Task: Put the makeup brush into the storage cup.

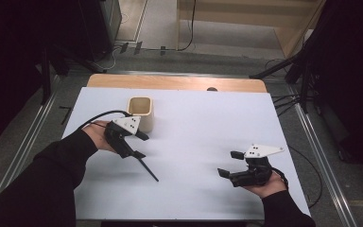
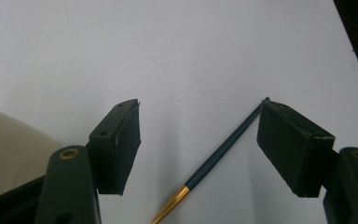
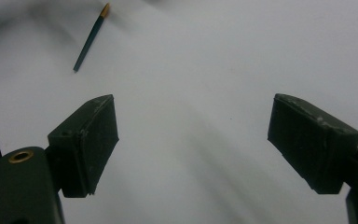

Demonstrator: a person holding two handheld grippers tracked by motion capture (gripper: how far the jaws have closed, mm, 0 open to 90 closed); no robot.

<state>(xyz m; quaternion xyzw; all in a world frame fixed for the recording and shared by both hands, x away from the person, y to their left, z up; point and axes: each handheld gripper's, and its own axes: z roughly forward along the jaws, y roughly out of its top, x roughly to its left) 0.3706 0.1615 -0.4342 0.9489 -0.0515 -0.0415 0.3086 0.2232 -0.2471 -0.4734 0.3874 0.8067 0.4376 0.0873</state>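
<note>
A cream cup (image 1: 140, 112) is seen upright on the table (image 1: 203, 123), its contents not discernible. The pencil (image 1: 147, 169) lies flat between the released left gripper (image 1: 141, 144) jaws. The right gripper (image 1: 230, 163) is spread, grasping nothing.

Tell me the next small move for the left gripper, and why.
Probably lower the left gripper and close on the pencil. Its jaws stand open with the pencil lying on the white table between them, not yet gripped. The cream cup waits just beside it.
</note>
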